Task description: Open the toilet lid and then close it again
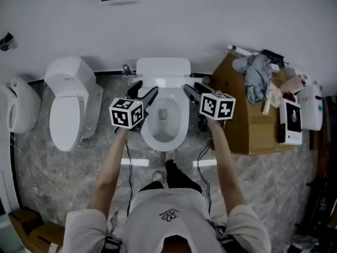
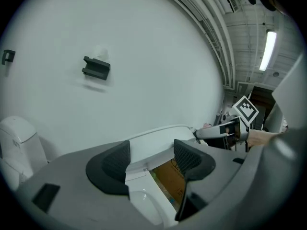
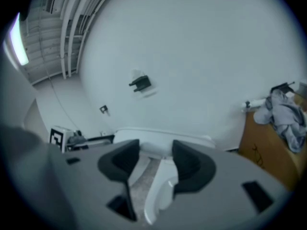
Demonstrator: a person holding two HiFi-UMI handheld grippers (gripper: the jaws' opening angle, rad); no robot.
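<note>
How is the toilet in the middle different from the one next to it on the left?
The middle toilet is open, so its bowl shows; the left toilet is closed on top. The left gripper and right gripper, both open, flank the middle toilet; none is by the left toilet. Both toilets are white and back onto the wall.

You worked in a test-lab washroom: open toilet, closed toilet and third fixture lined one white wall; cardboard box, bare ceiling pipes.
</note>
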